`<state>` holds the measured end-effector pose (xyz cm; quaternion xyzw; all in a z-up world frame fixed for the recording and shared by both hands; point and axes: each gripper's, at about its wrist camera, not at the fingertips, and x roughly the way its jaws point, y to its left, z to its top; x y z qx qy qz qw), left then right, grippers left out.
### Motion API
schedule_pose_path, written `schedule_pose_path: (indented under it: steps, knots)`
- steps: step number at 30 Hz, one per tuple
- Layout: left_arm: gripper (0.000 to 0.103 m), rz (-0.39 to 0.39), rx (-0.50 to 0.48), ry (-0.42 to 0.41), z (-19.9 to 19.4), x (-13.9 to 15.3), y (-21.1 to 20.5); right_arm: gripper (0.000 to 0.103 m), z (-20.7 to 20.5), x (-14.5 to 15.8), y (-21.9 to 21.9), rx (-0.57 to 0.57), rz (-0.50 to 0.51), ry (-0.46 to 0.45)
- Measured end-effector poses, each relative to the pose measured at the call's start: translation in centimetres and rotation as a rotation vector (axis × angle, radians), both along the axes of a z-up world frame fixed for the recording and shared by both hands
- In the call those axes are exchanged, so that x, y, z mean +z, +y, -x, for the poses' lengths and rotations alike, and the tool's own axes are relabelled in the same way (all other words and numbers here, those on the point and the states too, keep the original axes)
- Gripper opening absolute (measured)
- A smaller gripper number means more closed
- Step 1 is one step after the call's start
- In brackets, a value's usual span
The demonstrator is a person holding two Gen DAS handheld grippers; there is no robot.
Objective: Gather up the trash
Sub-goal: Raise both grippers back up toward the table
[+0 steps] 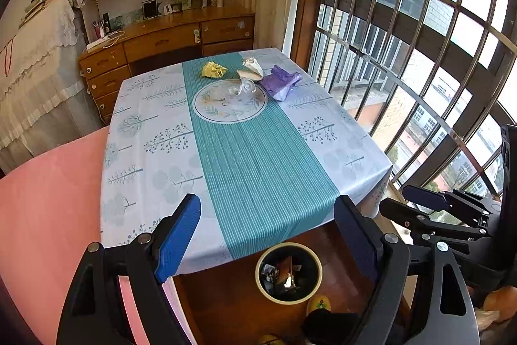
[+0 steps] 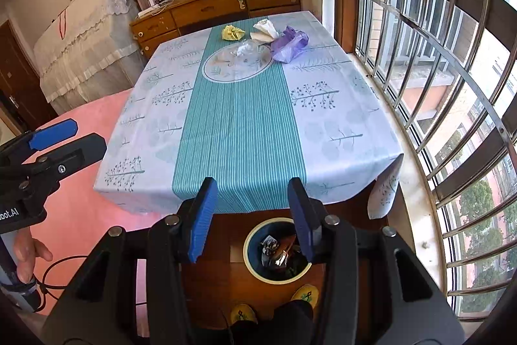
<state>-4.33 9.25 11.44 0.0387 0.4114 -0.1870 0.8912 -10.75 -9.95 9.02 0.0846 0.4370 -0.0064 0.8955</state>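
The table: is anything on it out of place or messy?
Yes. At the far end of the table, crumpled trash lies loose: a yellow wad, white paper, a purple bag and clear plastic. The bin stands on the floor at the near edge.

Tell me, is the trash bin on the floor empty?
No, the trash bin on the floor by the table already holds several crumpled wrappers.
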Motion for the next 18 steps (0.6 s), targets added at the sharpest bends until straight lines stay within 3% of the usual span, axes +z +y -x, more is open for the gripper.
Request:
schedule_pose_path:
  steps: [6,13,18]
  knots:
    - [0.086,-0.005,0.067,-0.004,-4.7,-0.7,0.3,0.044,-5.7,-0.3,-1.3,0.027,-0.020,-0.014]
    - [0.086,-0.028,0.209,0.011,-13.4,-2.1,-1.7,0.045,-15.6,-1.9,-5.7,0.111,-0.055,-0.008]
    - [0.086,-0.001,0.308,0.082,-20.2,-2.3,-4.5,0.045,-23.1,-2.5,-10.3,0.178,-0.072,0.049]
